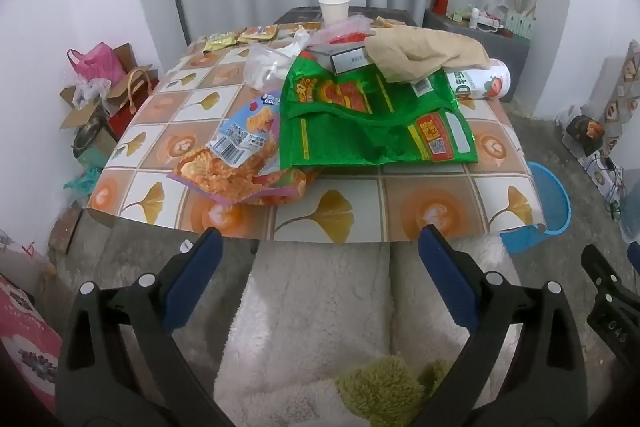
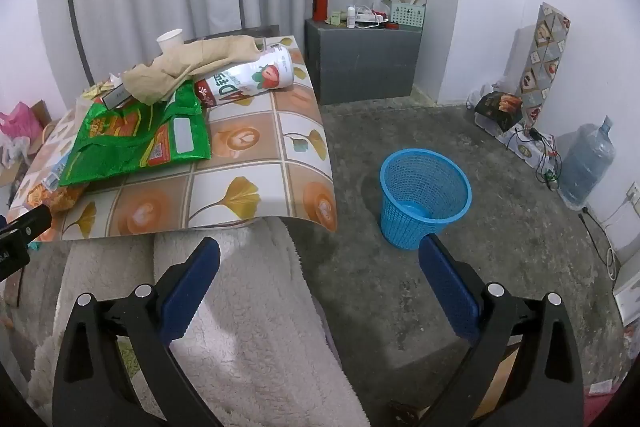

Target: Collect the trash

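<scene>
both tongs wide, empty; green wrapper (image 1: 376, 115) on table (image 1: 360, 203) ahead of left tongs (image 1: 320, 247).

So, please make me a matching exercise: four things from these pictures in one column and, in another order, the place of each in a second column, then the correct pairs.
Things:
1. blue basket
2. paper cup
3. green snack bag
4. red flask

Places:
A. flat in the middle of the table
B. on the grey cabinet by the curtain
C. on the floor, right of the table
D. upright at the table's far edge

Pairs: 1-C, 2-D, 3-A, 4-B
</scene>
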The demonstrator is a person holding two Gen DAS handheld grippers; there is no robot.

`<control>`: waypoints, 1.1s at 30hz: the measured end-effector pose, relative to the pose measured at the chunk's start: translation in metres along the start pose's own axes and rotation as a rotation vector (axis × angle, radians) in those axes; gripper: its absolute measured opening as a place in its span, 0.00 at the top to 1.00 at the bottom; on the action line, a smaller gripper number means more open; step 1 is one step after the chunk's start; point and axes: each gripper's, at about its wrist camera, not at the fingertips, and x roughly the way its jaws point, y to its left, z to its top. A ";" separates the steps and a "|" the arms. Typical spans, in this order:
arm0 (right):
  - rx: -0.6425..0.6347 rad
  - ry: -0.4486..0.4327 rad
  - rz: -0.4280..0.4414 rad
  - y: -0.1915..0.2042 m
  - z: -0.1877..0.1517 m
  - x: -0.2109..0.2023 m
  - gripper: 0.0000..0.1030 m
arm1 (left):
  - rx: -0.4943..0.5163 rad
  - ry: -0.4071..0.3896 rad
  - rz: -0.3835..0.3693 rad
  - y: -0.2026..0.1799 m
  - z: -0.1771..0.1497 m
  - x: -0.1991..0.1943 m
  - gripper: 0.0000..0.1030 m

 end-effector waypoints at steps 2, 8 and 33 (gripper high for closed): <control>0.000 -0.001 0.000 0.000 0.000 0.000 0.06 | 0.000 -0.001 0.000 0.000 0.000 0.000 0.09; -0.002 -0.006 -0.002 0.000 0.000 -0.001 0.06 | -0.002 -0.006 0.006 0.001 -0.001 -0.001 0.09; -0.002 -0.008 0.002 0.000 0.000 -0.002 0.06 | 0.002 0.002 0.002 0.000 0.000 0.000 0.09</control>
